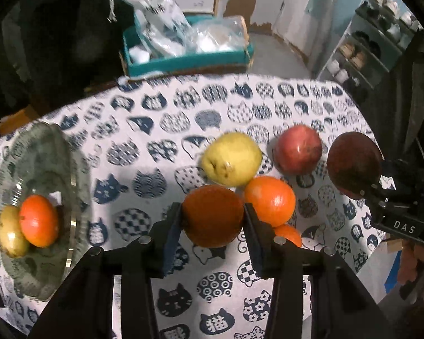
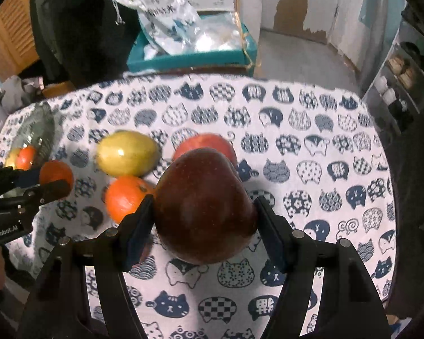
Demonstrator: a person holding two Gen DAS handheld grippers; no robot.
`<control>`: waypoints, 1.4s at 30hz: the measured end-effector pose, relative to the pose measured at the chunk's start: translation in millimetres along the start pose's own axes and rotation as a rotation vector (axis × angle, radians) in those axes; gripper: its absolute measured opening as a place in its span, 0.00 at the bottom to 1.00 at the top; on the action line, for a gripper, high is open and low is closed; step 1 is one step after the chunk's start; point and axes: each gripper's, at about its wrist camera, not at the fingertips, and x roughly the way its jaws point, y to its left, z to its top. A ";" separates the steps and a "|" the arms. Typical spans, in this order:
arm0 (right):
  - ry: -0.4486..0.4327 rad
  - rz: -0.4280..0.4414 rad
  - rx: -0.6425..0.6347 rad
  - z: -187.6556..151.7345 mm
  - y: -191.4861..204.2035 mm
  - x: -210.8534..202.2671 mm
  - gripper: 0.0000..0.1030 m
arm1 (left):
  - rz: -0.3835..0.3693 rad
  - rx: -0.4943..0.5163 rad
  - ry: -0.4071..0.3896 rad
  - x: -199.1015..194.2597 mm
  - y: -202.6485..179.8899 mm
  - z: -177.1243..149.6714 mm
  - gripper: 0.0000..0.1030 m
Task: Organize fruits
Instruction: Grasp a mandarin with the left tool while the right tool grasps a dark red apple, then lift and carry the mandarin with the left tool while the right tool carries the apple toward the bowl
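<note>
The tabletop, under a cat-print cloth, fills most of both views and carries the loose fruit. At the left edge of the left wrist view sits a glass bowl, already holding an orange-red fruit and a yellowish one; it appears to be the collection point for the sorting.

The loose fruit clusters at the centre right of that view: a yellow pear, a red apple and an orange, with a second orange partly hidden by the near finger.

The right tool is clenched on a dark red apple, its two pads pressing the apple's left and right flanks at the centre of the right wrist view. The apple appears clear of the cloth, judged as a lift for carrying toward the bowl.

The left tool is likewise clenched, on a dark orange gripped at its widest girth, low and central in its own view. The bowl lies well to the left of both loads.
</note>
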 end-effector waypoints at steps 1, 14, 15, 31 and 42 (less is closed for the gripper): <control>-0.010 0.001 -0.004 2.6 2.8 -3.3 0.68 | 0.000 -0.003 -0.011 -5.0 2.1 0.8 0.42; -0.129 0.045 -0.063 21.9 37.9 -49.0 0.68 | 0.026 -0.014 -0.147 -65.0 15.3 9.9 0.42; -0.139 0.049 -0.067 23.4 40.4 -52.3 0.68 | 0.028 -0.014 -0.158 -69.2 16.8 9.9 0.42; -0.218 0.118 -0.111 46.6 82.0 -80.8 0.68 | 0.115 -0.030 -0.281 -125.3 49.5 5.1 0.42; -0.253 0.178 -0.174 70.1 133.8 -94.2 0.68 | 0.156 -0.083 -0.332 -152.8 85.0 2.0 0.42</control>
